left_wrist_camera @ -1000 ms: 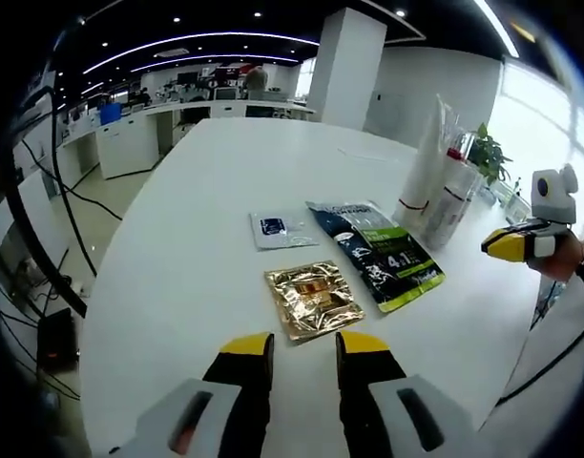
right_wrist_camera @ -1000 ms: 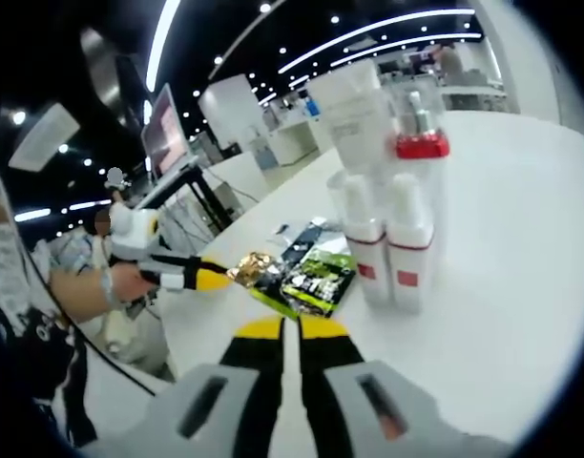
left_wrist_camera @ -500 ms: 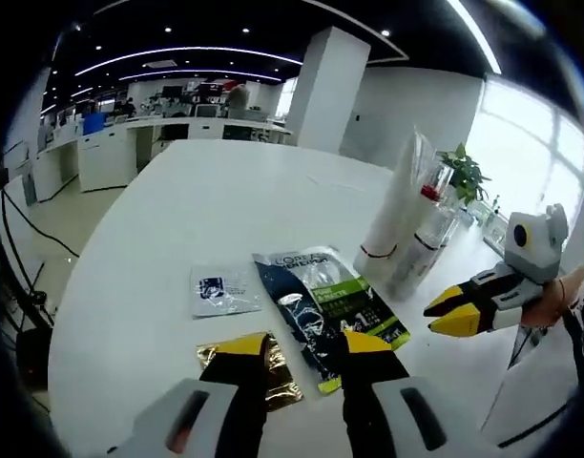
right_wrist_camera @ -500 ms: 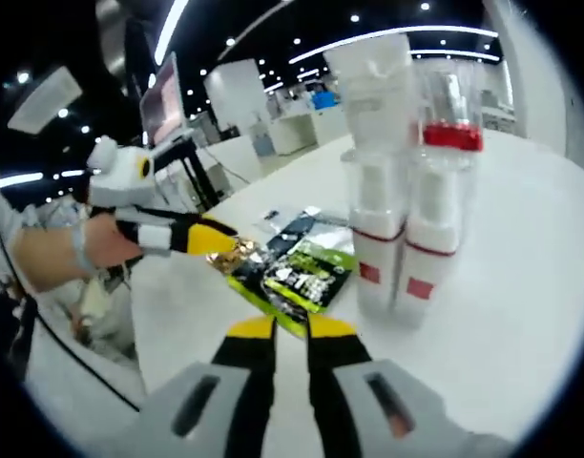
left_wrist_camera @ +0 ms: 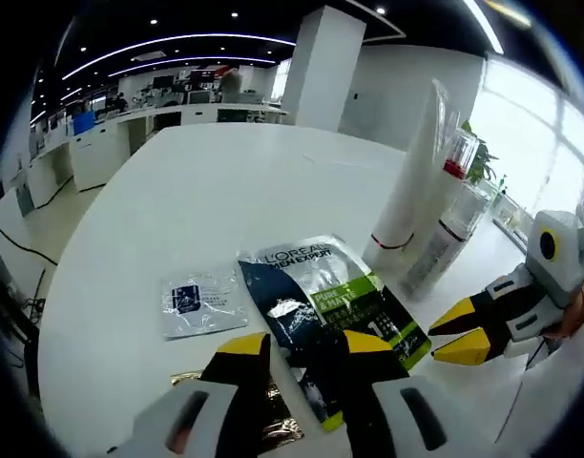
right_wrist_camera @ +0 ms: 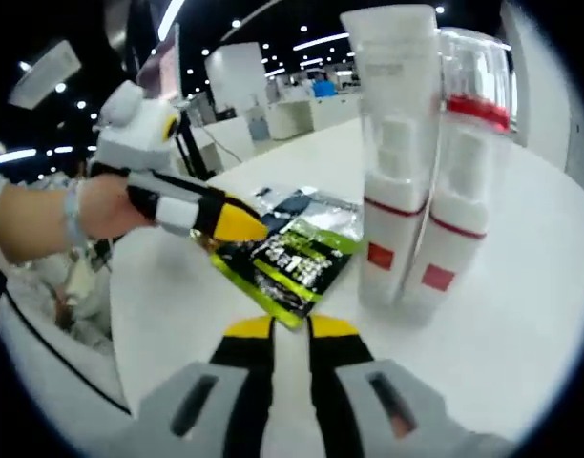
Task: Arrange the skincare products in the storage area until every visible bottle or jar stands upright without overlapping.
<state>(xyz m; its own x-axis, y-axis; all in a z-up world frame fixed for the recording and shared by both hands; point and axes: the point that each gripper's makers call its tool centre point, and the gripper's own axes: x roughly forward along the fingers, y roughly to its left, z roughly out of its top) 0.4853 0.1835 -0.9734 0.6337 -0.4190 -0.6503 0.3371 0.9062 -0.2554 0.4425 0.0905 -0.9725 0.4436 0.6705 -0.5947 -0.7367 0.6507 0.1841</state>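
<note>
left gripper [left_wrist_camera: 306, 348] spread over green sachet [left_wrist_camera: 344, 310] | right gripper [right_wrist_camera: 292, 329] slightly parted, empty | bottles [right_wrist_camera: 421, 191] upright at 1 o'clock

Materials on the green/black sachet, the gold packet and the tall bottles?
Green and black sachet: glossy printed plastic film, going by the sheen and flat sealed edges.
Gold packet: crinkled metallic foil, reflective.
Tall bottles: likely clear hard plastic shells over white inner bottles, red bands; glass can't be ruled out.

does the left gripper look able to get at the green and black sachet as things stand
Probably yes. The left gripper is open right over the near end of the green and black sachet, which lies flat on the white table with nothing between; the gold packet sits beside it.
</note>
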